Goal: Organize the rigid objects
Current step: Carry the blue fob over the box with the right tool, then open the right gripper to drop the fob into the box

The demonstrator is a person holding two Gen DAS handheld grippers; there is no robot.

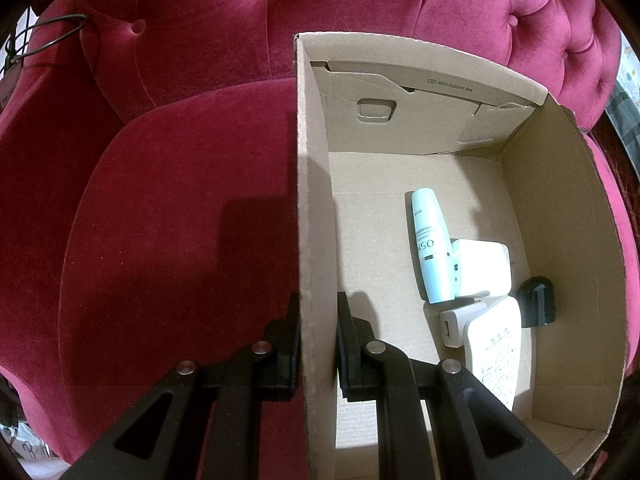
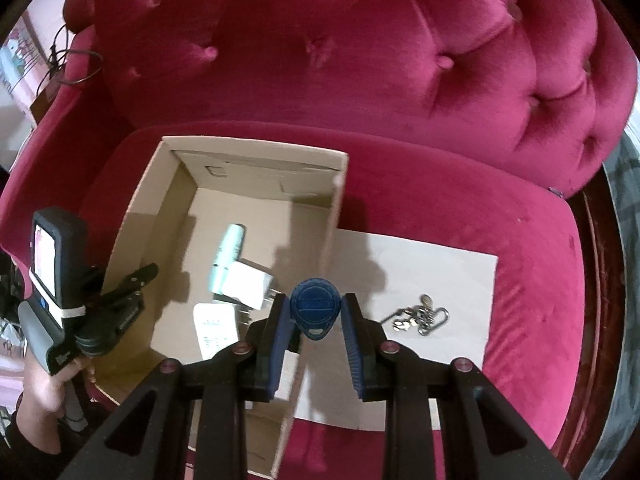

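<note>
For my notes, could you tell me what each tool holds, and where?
Left tool clamps the cardboard box by its left wall; right tool grips the blue key fob by its sides.

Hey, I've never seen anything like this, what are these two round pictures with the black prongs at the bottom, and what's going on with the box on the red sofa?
No robot here: a person holds a two-finger gripper in each hand, and each one carries a fisheye camera looking along its fingers, hence the round, bent pictures.

The left view shows the left gripper clamped on the side wall of an open cardboard box that sits on a red velvet sofa. Inside lie a pale blue tube, a white charger, a small white USB plug, a white printed item and a small black object.

The right view shows the right gripper holding a blue key fob near the box's wall. Beside the box, a metal keychain lies on a white sheet.
</note>
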